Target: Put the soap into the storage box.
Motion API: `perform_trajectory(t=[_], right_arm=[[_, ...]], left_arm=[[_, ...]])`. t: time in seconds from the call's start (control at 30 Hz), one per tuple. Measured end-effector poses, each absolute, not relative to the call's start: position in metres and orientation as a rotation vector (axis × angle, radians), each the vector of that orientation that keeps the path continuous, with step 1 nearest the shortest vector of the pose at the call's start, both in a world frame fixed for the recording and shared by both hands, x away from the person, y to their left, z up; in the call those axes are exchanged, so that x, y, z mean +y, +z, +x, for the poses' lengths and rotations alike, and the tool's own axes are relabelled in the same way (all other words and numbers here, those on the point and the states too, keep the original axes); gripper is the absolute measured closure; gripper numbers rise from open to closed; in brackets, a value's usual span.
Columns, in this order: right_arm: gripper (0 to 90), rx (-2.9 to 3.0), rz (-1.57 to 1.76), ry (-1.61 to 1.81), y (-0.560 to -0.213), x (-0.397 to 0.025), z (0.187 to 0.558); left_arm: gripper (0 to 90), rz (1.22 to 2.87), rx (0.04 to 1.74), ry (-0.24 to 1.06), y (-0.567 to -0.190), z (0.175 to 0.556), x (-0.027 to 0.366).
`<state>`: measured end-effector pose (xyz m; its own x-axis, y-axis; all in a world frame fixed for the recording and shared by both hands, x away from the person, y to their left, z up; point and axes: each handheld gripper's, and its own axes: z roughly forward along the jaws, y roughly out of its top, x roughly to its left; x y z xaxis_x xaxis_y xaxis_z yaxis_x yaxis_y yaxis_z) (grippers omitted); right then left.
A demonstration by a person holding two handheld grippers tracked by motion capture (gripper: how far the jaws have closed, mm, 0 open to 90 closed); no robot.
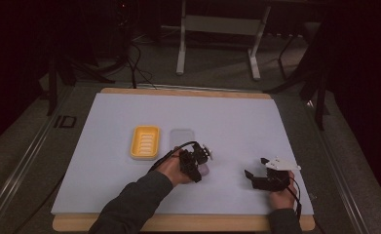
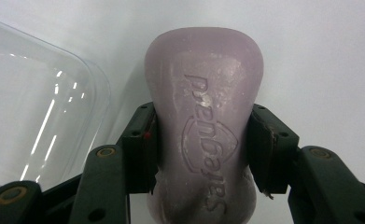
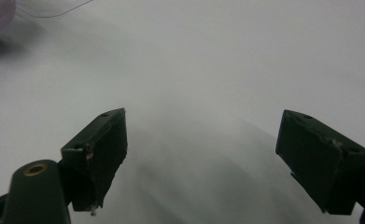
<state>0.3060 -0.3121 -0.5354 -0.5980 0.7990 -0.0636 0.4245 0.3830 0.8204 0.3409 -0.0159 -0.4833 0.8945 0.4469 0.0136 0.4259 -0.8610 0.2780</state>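
We count one yellow soap dish point(image 1: 145, 142), one clear lid point(image 1: 182, 137), one lilac soap bar point(image 2: 203, 126) and two grippers, left point(image 1: 196, 161) and right point(image 1: 257, 167)

The soap bar point(image 2: 203, 135) runs off the frame's bottom edge.

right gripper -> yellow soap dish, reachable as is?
Probably not directly. The right gripper is open and free, but the left gripper, shut on the purple soap bar, and the clear lid sit between it and the yellow soap dish. It would need to go around.
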Motion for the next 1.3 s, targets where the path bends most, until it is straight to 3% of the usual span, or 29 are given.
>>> perform_trajectory(t=[1.3], right_arm=[[16.2, 2.194, 1.05, 1.103, -0.535, -0.312, 0.306]], left_arm=[[49.7, 2.755, 0.705, 0.13, -0.467, 0.347, 0.003]])
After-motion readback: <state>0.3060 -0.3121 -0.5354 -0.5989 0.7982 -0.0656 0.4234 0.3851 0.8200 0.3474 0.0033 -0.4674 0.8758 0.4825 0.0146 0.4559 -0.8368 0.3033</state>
